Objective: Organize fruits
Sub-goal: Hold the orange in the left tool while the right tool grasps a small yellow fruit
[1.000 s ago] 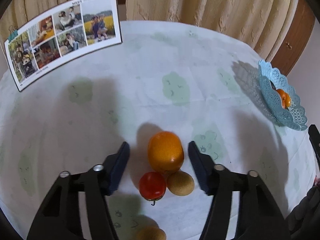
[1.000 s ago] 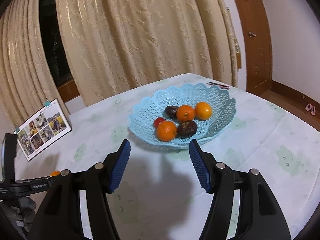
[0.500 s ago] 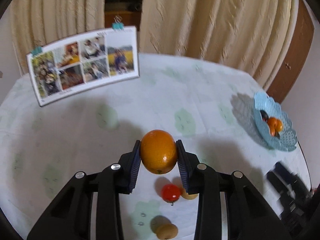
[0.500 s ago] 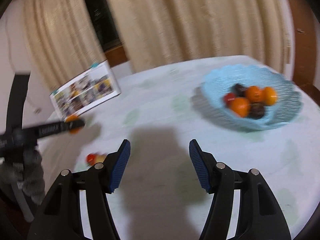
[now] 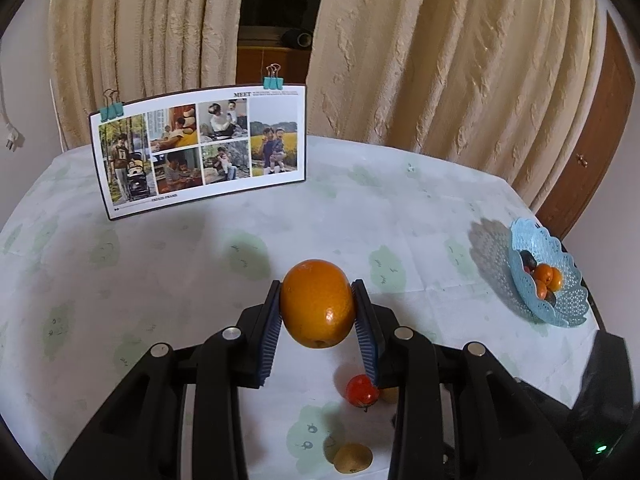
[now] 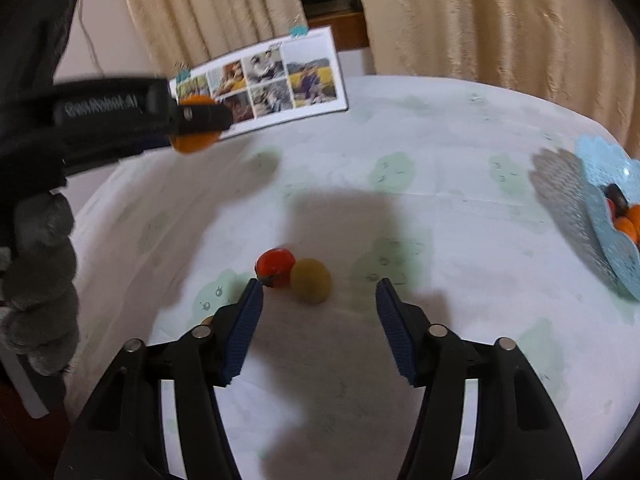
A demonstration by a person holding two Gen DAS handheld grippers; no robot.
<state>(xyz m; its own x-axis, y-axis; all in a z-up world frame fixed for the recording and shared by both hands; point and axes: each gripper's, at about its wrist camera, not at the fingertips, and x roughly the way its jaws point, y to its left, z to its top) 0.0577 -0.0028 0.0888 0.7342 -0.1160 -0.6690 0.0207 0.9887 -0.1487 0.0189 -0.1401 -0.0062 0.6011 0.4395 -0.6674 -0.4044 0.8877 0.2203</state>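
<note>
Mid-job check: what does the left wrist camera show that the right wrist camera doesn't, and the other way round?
Only the left wrist view: the left claw from behind, pads pressed on both sides of the orange, held off the table, and a second brown fruit near the bottom edge.

Only the right wrist view: the right claw, closing with nothing between its pads, and a grey-gloved hand at the left.

Both: the red fruit touching a brown fruit, the blue basket already holding fruit, the photo board, the tablecloth.

orange (image 5: 318, 304) now clamped, lifted | right hand-held gripper (image 6: 319, 312) narrowing, seemingly near tomato (image 6: 275, 267)
</note>
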